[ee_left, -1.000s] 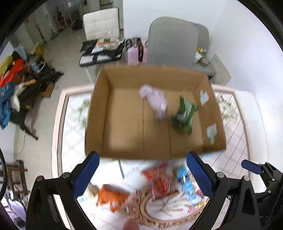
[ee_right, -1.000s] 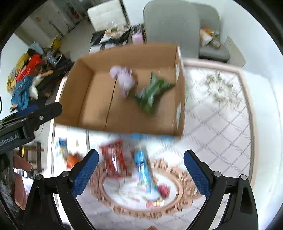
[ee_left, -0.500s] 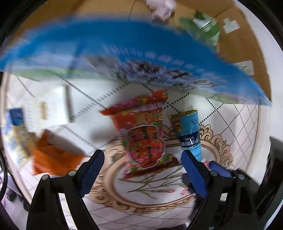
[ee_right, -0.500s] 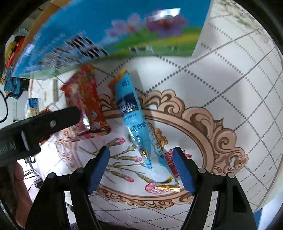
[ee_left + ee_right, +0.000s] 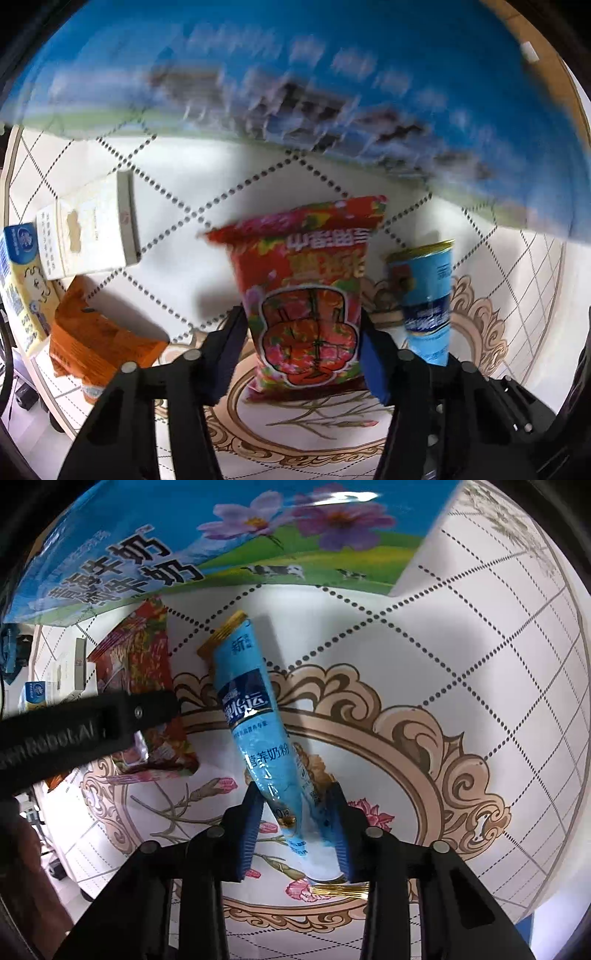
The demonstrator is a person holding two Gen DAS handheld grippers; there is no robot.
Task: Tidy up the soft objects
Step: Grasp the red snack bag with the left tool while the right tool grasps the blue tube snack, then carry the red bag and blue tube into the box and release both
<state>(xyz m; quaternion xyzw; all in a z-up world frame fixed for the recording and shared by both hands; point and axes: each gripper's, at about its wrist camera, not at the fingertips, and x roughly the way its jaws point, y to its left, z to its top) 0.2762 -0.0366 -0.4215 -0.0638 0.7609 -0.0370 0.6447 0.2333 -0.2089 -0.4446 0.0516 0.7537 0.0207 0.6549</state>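
Note:
My left gripper (image 5: 303,339) has its blue pads closed against both sides of a red snack bag (image 5: 308,295) lying on the table. My right gripper (image 5: 295,812) is closed around the lower part of a light blue milk powder pouch (image 5: 255,723), which lies on the table's floral medallion. The blue pouch also shows in the left wrist view (image 5: 426,299), right of the red bag. The red bag also shows in the right wrist view (image 5: 144,672), partly hidden behind the left gripper's arm. The cardboard box with a blue printed side (image 5: 184,546) fills the top of both views (image 5: 295,81).
An orange snack bag (image 5: 96,339), a white carton (image 5: 88,229) and a blue-and-yellow box (image 5: 22,284) lie at the left. The table (image 5: 461,664) is white with a dotted diamond pattern and an ornate brown frame (image 5: 424,738).
Both grippers have dropped from above the box down to the table. Their jaws have narrowed, the left onto the red bag and the right onto the blue pouch.

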